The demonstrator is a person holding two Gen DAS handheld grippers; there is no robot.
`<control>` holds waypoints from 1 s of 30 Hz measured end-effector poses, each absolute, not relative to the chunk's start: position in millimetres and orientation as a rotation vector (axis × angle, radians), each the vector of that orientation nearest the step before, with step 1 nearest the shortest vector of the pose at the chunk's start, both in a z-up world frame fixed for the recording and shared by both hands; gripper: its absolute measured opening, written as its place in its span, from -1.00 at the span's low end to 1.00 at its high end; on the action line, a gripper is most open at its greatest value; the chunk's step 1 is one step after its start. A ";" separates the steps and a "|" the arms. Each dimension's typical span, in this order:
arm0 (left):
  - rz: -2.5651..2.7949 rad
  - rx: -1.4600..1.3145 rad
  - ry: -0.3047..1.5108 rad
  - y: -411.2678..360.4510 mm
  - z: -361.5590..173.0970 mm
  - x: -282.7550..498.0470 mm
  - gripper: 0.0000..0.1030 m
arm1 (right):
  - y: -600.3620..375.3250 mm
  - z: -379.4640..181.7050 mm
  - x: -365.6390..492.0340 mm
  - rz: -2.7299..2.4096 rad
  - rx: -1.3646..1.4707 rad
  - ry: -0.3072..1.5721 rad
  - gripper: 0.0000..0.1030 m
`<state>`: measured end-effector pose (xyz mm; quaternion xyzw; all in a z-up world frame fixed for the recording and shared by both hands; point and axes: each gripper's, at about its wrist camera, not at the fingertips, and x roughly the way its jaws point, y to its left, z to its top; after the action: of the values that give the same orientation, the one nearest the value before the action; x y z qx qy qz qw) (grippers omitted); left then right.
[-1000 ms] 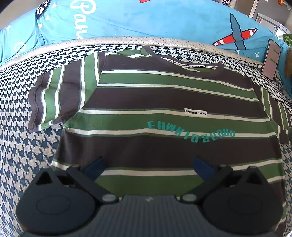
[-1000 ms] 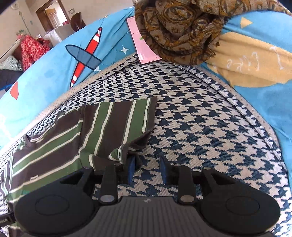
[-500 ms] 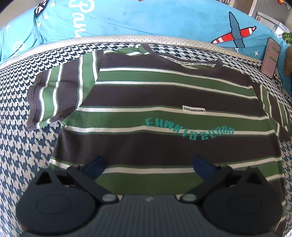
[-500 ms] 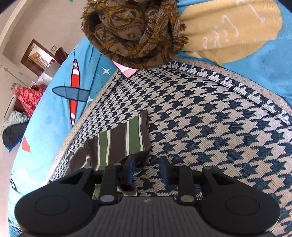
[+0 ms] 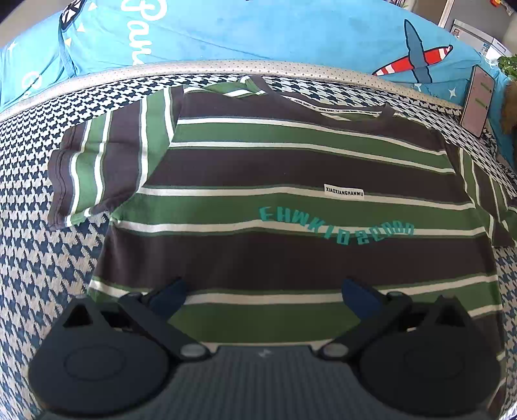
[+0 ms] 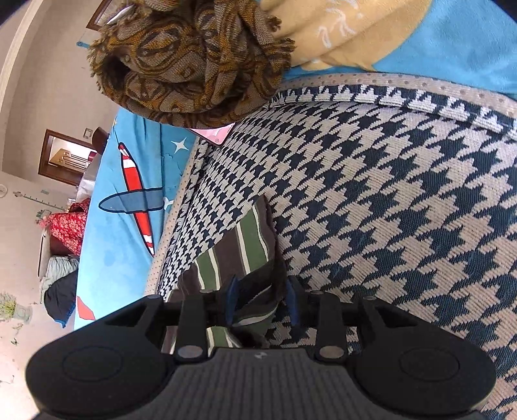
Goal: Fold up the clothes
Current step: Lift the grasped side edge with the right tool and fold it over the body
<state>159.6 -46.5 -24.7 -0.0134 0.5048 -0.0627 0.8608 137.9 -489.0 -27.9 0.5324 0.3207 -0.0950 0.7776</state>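
Observation:
A green, brown and white striped T-shirt lies flat, front up, on a houndstooth cushion. My left gripper is wide open above the shirt's lower hem, touching nothing I can see. In the right wrist view the shirt's right sleeve lies at the cushion's edge, and its bunched hem sits between the fingers of my right gripper. The jaws stand narrowly apart around the fabric; whether they pinch it I cannot tell.
A blue cartoon-print blanket lies behind the cushion. A phone leans at the far right, under a brown patterned scarf. Houndstooth cushion stretches right of the sleeve.
My right gripper has rolled and moved in over the sleeve, so the sleeve hem now sits between its fingers. The left gripper has barely moved and stays open.

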 end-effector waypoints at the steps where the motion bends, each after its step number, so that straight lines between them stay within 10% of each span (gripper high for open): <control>1: -0.130 -0.028 1.060 -46.3 -24.9 159.6 1.00 | -488.2 -27.7 138.2 -0.204 1.155 0.694 -0.31; 13: -0.132 -0.014 1.064 -48.6 -25.3 158.6 1.00 | -477.8 -27.6 144.6 -0.225 1.140 0.656 -0.11; 20: -0.124 -0.016 1.064 -44.8 -25.3 158.0 1.00 | -467.3 -24.5 150.8 -0.264 1.002 0.677 -0.82; 30: -0.112 -0.029 1.064 -34.1 -24.2 158.2 1.00 | -421.8 13.8 163.3 -0.054 0.830 0.529 -0.86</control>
<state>158.2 -34.1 -24.2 -0.0138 0.5071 -0.0532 0.8601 163.3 -421.8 13.8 0.3982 0.2540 -0.0259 0.8810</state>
